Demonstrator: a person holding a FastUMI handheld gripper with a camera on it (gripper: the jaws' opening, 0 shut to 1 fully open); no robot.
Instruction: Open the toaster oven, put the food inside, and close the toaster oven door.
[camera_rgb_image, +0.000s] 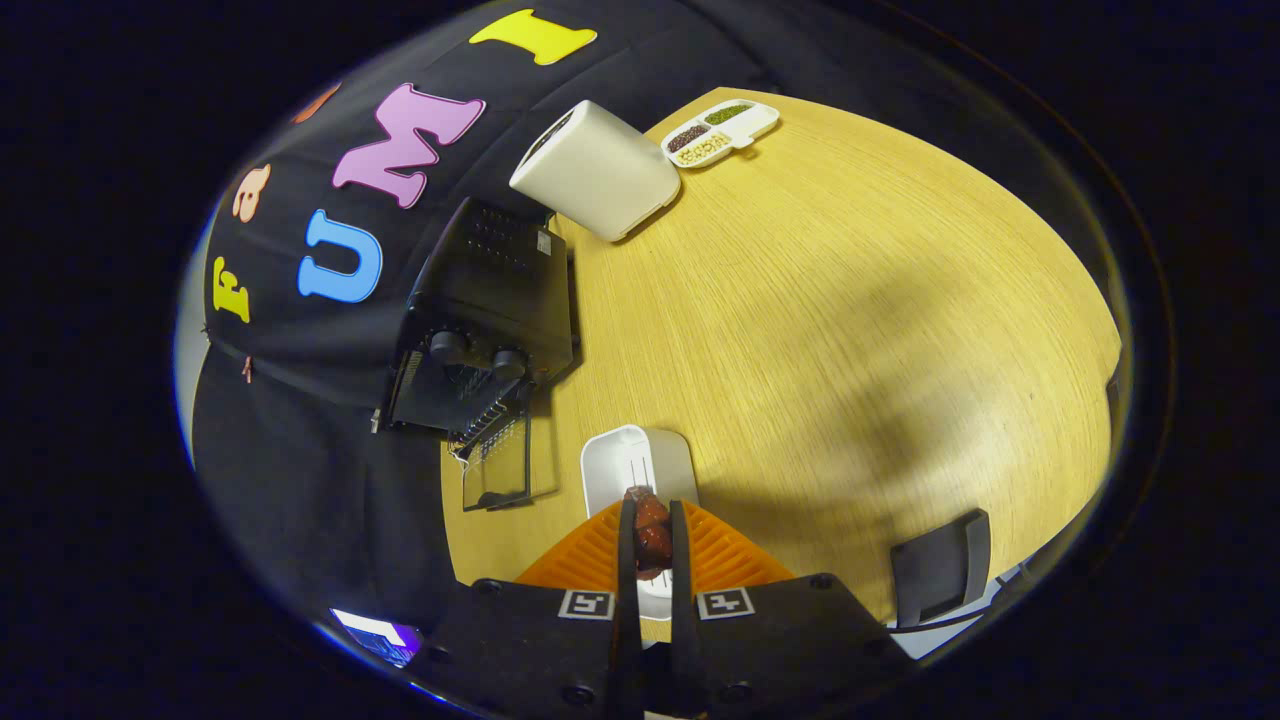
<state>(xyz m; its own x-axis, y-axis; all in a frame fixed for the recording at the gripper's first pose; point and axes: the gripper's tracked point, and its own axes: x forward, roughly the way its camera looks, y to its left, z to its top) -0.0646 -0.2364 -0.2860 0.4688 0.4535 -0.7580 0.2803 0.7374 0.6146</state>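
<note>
My gripper (652, 530) is shut on a dark reddish-brown piece of food (651, 528), held between its two orange fingers (590, 556) above a white plate (628, 462). The black toaster oven (488, 312) stands on the wooden table beyond the fingers and to their left, seen from high up. Its glass door (497, 464) is folded down open, and the wire rack shows at the mouth. The oven's two knobs face me.
A white boxy appliance (598, 170) stands behind the oven. A white divided dish (721, 132) of beans and grains lies at the table's far side. The wooden table (860, 330) spreads bare to the right. A dark chair back (940, 565) stands by the near edge.
</note>
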